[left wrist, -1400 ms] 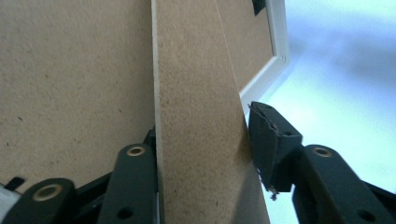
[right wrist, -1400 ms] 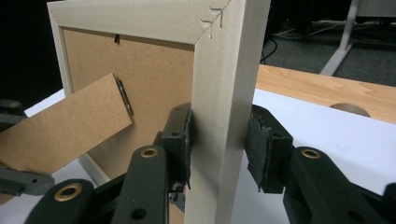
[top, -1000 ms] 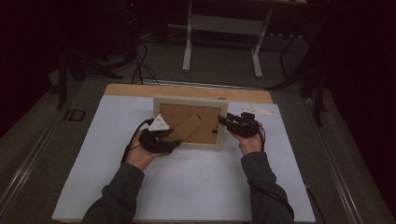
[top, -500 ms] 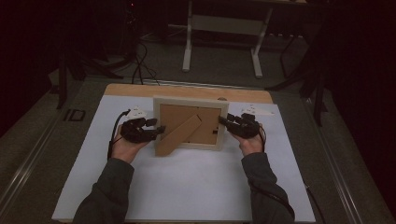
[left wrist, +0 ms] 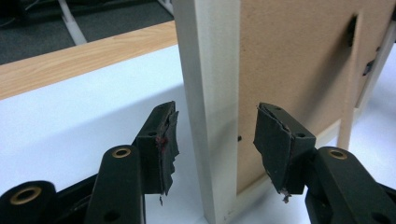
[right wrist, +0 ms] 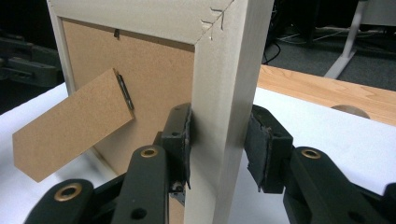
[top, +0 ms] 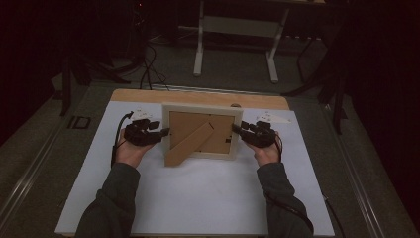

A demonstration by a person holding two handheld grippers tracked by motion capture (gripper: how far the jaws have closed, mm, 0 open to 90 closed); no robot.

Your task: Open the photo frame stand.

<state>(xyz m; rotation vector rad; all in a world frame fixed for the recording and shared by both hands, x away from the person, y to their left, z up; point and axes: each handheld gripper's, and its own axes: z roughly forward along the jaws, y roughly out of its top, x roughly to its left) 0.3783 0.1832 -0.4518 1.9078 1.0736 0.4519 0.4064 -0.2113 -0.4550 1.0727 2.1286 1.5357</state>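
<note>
High view: picture frame [top: 200, 131] stands upright on the white table [top: 198, 198], back facing the person, stand leg [top: 190, 144] swung out. Left gripper [top: 164, 133] sits at its left edge, right gripper [top: 236, 130] at its right edge.

Left gripper view: the 2 jaws straddle the frame's side rail [left wrist: 210, 107], pads apart from the wood on both sides. They have just been closing.

Right gripper view: the 2 jaws are clamped on the frame's other side rail [right wrist: 224, 93], pads pressing both faces.
</note>
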